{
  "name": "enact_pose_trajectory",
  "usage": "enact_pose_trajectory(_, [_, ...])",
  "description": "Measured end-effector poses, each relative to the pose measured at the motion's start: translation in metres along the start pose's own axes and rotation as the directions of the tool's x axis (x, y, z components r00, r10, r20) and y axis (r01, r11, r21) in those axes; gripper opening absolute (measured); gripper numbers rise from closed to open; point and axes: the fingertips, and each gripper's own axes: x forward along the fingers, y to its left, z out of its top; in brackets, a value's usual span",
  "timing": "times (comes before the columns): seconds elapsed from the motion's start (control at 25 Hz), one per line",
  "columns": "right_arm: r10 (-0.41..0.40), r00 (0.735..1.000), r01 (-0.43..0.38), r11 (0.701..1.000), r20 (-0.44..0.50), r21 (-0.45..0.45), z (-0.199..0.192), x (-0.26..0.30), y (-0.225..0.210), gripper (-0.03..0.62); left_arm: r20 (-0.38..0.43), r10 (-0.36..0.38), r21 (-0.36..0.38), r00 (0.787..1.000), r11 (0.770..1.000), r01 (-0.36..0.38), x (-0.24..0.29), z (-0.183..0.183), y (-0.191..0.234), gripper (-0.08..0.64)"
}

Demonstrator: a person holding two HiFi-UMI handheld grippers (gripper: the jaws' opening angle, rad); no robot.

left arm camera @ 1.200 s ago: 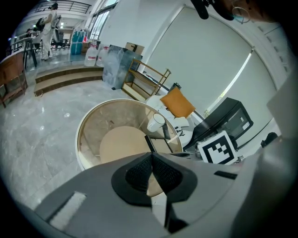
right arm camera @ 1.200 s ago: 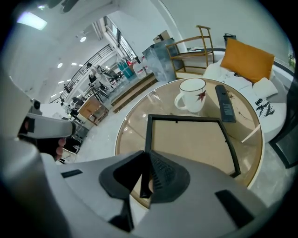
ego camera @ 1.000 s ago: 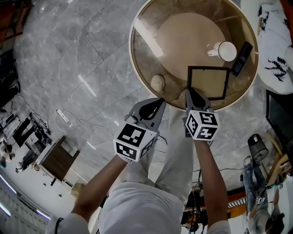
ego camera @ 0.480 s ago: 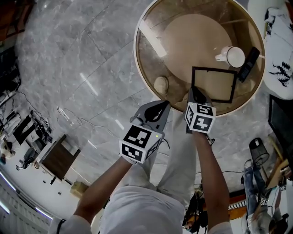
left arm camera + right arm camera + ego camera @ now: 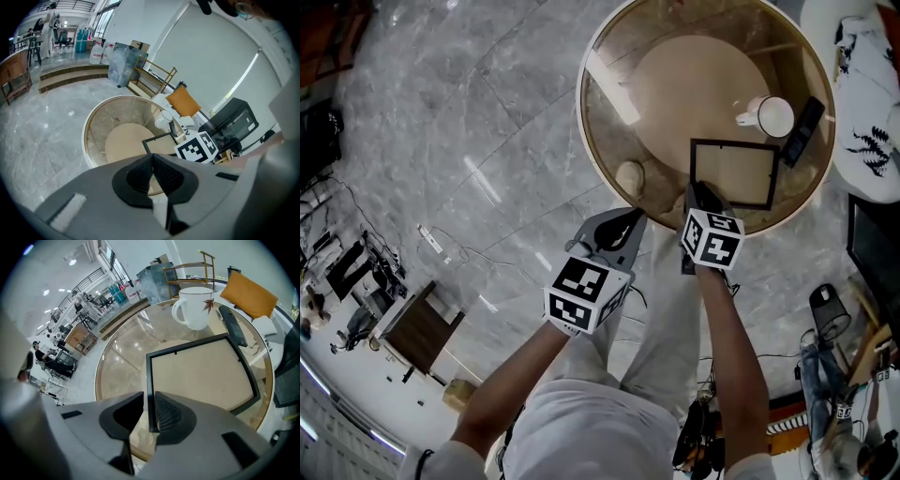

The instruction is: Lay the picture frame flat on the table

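Right claw: jaws stand a narrow gap apart. The near left corner of the picture frame shows in that gap. The frame's left bar runs straight ahead out of the gap, close against the right jaw, with a sliver of space on the left jaw's side. Cannot tell if either jaw presses the bar.

The frame is black-edged with a tan board showing. It lies flat on the round glass worktop, spreading ahead and to the right of this claw. The claw itself sits over the worktop's near rim.

Beyond the frame's far edge, ahead of the right claw: a white mug, upright, handle to the left. To the right of the mug, along the frame's far right corner: a dark slim remote.

Left claw: jaws closed together, pads meeting, nothing between them. It hangs just off the worktop's near rim, left of the right claw and apart from it. A pale rounded object lies just ahead of it, near the rim; what it is cannot be made out.
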Motion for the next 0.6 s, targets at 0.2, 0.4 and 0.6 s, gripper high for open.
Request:
enact_pose_trajectory(0.2, [0.001,0.999,0.0,1.0,0.035,-0.026,0.002,-0.026,0.011,0.049,0.01,-0.001,0.034,1.0,0.999,0.001,-0.019,0.007,-0.009,0.005])
enact_pose_trajectory(0.4, [0.028,0.997,-0.026,0.999,0.077,-0.035,0.012,-0.077,0.029,0.044,0.028,-0.004,0.064,1.0,0.998,0.002,-0.05,0.023,-0.029,0.005])
enact_pose_trajectory(0.6, [0.042,0.988,-0.033,0.998,0.149,-0.062,0.032,-0.151,0.047,0.044,0.063,-0.013,0.099,0.998,0.995,0.007,-0.091,0.044,-0.059,0.005])
